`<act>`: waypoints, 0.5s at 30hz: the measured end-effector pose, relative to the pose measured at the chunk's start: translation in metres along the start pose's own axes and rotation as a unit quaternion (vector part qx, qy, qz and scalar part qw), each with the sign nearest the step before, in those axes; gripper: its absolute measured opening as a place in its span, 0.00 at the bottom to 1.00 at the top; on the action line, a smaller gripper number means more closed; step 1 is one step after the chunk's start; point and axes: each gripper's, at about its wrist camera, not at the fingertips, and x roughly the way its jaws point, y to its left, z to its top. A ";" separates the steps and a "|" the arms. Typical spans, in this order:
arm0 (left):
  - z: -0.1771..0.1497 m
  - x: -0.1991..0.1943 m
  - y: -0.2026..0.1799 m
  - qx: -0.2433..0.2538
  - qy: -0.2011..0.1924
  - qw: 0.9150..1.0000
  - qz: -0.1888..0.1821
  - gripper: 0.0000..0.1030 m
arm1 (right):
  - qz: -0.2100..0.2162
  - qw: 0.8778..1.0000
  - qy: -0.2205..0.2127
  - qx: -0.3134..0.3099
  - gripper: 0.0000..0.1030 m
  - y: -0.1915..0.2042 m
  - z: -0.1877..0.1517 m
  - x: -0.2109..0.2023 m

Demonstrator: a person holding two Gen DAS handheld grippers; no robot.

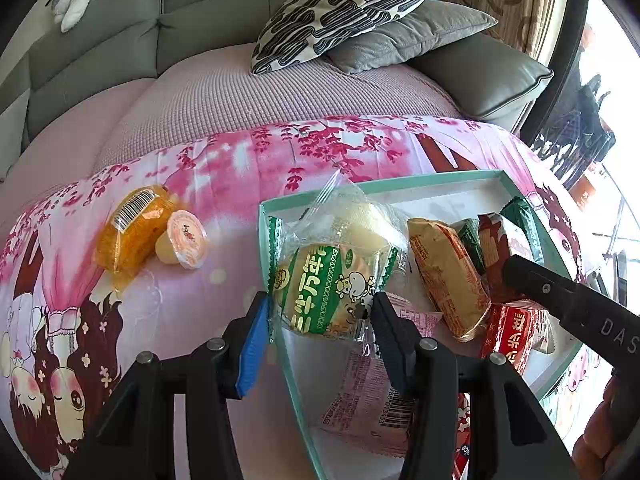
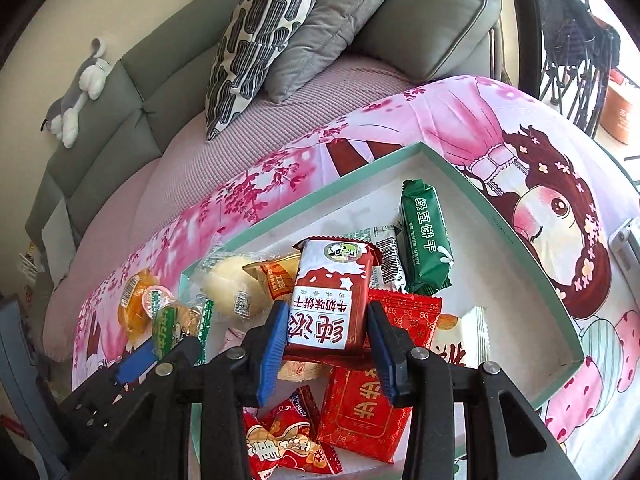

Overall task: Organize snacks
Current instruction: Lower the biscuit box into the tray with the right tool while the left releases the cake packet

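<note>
L gripper [image 1: 320, 312] clamped on green-white cake pkt [image 1: 328, 284] over box rim [image 1: 266, 216] | R gripper [image 2: 328, 328] clamped on red milk-biscuit pkt [image 2: 332, 296] above box [image 2: 500, 216] | jelly cups [image 1: 160, 236] on cloth [image 1: 208, 168], outside box

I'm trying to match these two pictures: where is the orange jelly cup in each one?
Left wrist view: orange jelly cup lies left of centre on the pink cloth, outside the box.
Right wrist view: it sits at lower left, partly hidden.
Shared landmark: the mint-edged box of snacks.
</note>
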 end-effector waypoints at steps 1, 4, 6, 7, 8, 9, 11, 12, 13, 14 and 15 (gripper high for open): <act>-0.001 0.003 -0.002 0.002 0.004 1.000 0.000 0.51 | -0.003 1.000 0.004 -0.001 0.41 0.001 0.000 0.002; -0.004 0.007 -0.006 0.011 0.007 1.000 0.008 0.52 | -0.008 1.000 0.010 -0.003 0.41 0.002 -0.001 0.005; -0.004 0.008 -0.006 0.011 0.007 1.000 0.010 0.54 | -0.012 1.000 0.011 -0.006 0.41 0.003 -0.001 0.005; -0.005 0.008 -0.005 0.008 0.008 1.000 0.010 0.58 | -0.014 1.000 0.012 -0.007 0.41 0.003 -0.001 0.005; -0.005 0.009 -0.004 0.006 0.011 1.000 0.011 0.60 | -0.015 1.000 0.013 -0.008 0.42 0.003 -0.001 0.005; -0.005 0.010 -0.003 0.004 0.012 1.000 0.013 0.64 | -0.016 1.000 0.014 -0.007 0.43 0.003 -0.001 0.006; -0.006 0.010 -0.001 0.001 0.014 1.000 0.016 0.67 | -0.020 1.000 0.019 -0.004 0.49 0.002 -0.002 0.007; -0.006 0.010 -0.001 0.000 0.015 1.000 0.014 0.67 | -0.022 1.000 0.022 -0.003 0.51 0.002 -0.002 0.008; -0.006 0.009 0.000 -0.001 0.016 1.000 0.013 0.67 | -0.023 0.999 0.022 -0.004 0.51 0.002 -0.002 0.008; -0.006 0.009 0.000 -0.001 0.016 1.000 0.014 0.67 | -0.024 0.999 0.022 -0.005 0.51 0.001 -0.002 0.008; -0.006 0.009 -0.001 0.001 0.017 1.000 0.014 0.67 | -0.023 0.999 0.022 -0.006 0.53 0.002 -0.002 0.007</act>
